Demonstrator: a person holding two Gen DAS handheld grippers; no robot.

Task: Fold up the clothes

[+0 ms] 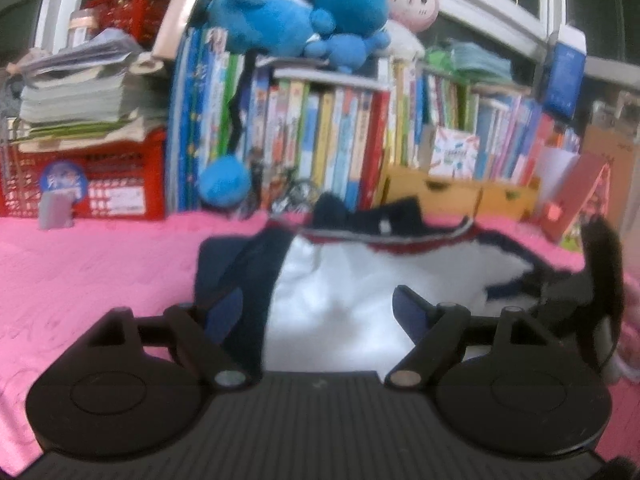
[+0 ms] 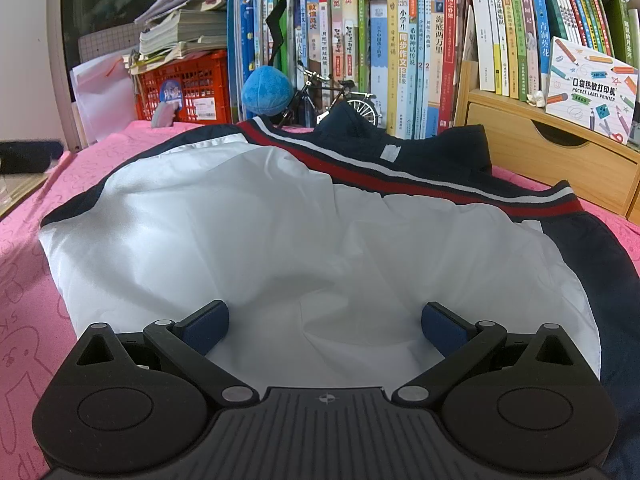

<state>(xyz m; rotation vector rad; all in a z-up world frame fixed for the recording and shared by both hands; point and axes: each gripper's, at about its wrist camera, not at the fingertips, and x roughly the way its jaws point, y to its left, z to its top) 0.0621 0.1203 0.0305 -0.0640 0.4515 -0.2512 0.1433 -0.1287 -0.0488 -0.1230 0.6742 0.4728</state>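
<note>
Where the garment lies: spread flat on the pink patterned cloth [image 2: 28, 288] that covers the counter, the white-lined navy jacket with red and white stripes [image 2: 280, 232] fills the middle of both views, lining side up.
Jacket details: a red band edged in white [image 2: 400, 178] runs across its far side, with the navy collar [image 2: 400, 148] and a small white tag [image 2: 390, 154] bunched behind it; navy fabric borders the white panel on both sides.
Right gripper [image 2: 324, 326]: spread wide, its blue pads [image 2: 206, 326] low over the near part of the white lining with nothing pinched between them (whether they touch the fabric I cannot tell).
Left gripper [image 1: 316, 316]: also spread wide, nothing clamped; the view is blurred, and a navy flap of the jacket [image 1: 224, 264] sits just behind its left pad.
Right edge of the left view: a dark blurred shape [image 1: 604, 272] I cannot identify.
Behind the jacket: a small black model bicycle [image 2: 332, 100] and a round blue plush ball [image 2: 267, 90] stand before a row of upright books [image 2: 400, 52].
Further left: a red plastic crate [image 2: 188, 84] under stacked papers [image 2: 188, 32].
Further right: a wooden drawer box [image 2: 540, 148] with a pocket label printer carton [image 2: 592, 88] on top.
Above the books: blue plush toys [image 1: 296, 8] and a pink one [image 1: 412, 0].
</note>
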